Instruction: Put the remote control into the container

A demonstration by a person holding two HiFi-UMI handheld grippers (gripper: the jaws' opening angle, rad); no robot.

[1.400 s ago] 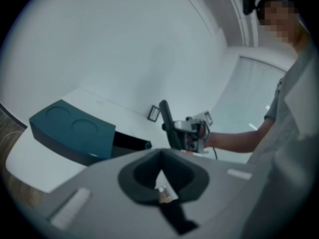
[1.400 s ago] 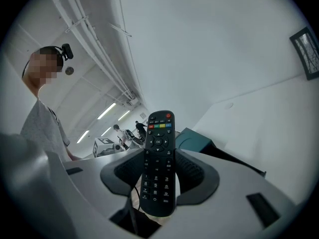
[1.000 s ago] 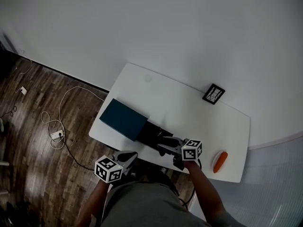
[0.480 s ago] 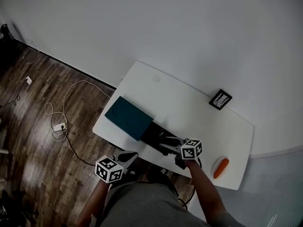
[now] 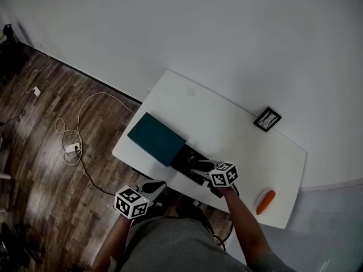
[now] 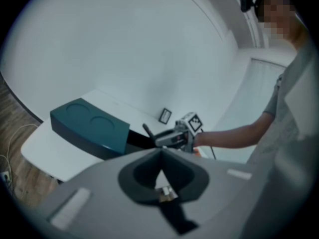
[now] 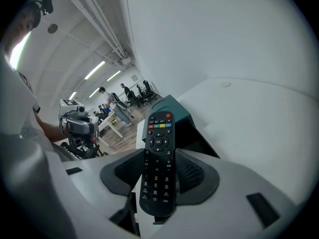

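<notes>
My right gripper (image 7: 158,157) is shut on a black remote control (image 7: 158,133), its pads pressing the lower half while the button end sticks out forward. In the head view that gripper (image 5: 199,167) hangs over the black open part (image 5: 186,156) of the container, right beside its teal box (image 5: 156,137). The left gripper view shows the remote (image 6: 147,131) tilted over that black part (image 6: 137,139). My left gripper (image 5: 157,185) stays off the table's near edge with its jaws (image 6: 160,152) together on nothing.
The white table (image 5: 232,135) carries a small black picture frame (image 5: 267,119) at the back right and an orange object (image 5: 265,201) at the front right. A cable and power strip (image 5: 71,148) lie on the wooden floor to the left.
My right gripper has sunk and tipped downward with the remote, nearer the black part of the container. The left gripper has barely moved. The head camera's framing has shifted a little.
</notes>
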